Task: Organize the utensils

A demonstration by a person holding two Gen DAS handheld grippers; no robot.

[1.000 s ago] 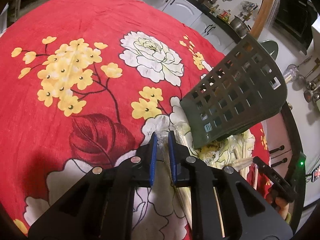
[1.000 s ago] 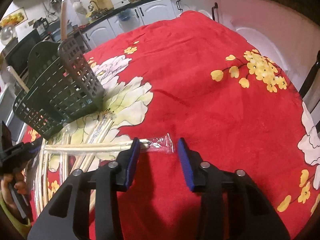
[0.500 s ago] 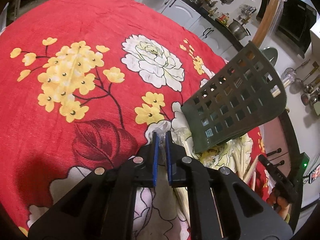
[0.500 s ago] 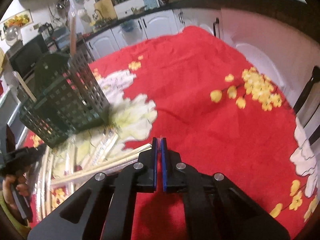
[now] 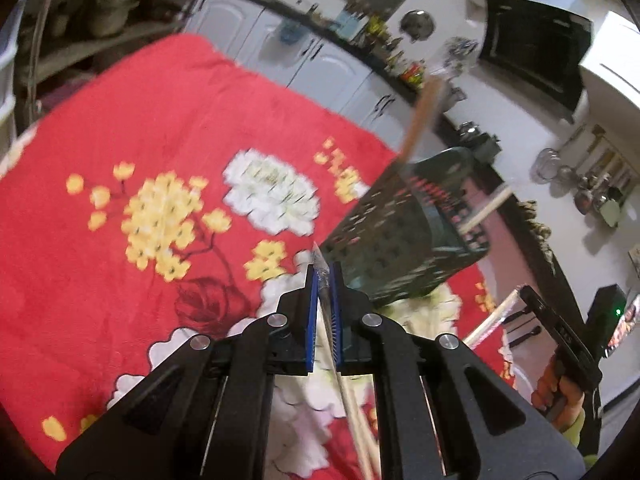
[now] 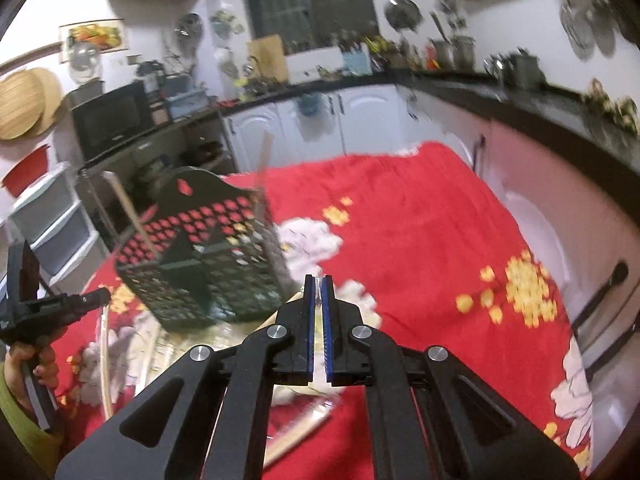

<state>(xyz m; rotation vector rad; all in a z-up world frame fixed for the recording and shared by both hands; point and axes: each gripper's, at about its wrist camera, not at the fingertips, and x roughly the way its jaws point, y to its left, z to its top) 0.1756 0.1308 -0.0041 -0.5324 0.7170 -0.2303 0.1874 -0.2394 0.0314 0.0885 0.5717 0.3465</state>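
My left gripper [image 5: 323,276] is shut on a plastic-wrapped pair of chopsticks [image 5: 348,396], held up off the red floral tablecloth [image 5: 132,128]. My right gripper [image 6: 318,284] is shut on the clear wrapper end of another wrapped pair of chopsticks [image 6: 300,432], also lifted. The dark green perforated utensil basket [image 5: 404,236] stands just ahead and right of the left gripper, with a wooden handle [image 5: 420,116] sticking out. In the right wrist view the basket [image 6: 200,252] is ahead and to the left.
More wrapped chopsticks [image 6: 105,356] lie on the cloth by the basket. The other hand and gripper show at the left edge [image 6: 24,320]. White kitchen cabinets [image 6: 320,128] and a dark counter ring the table.
Both grippers have risen off the cloth with their chopsticks and tilted up toward the basket. The right gripper, open a second ago, closed on its wrapper.
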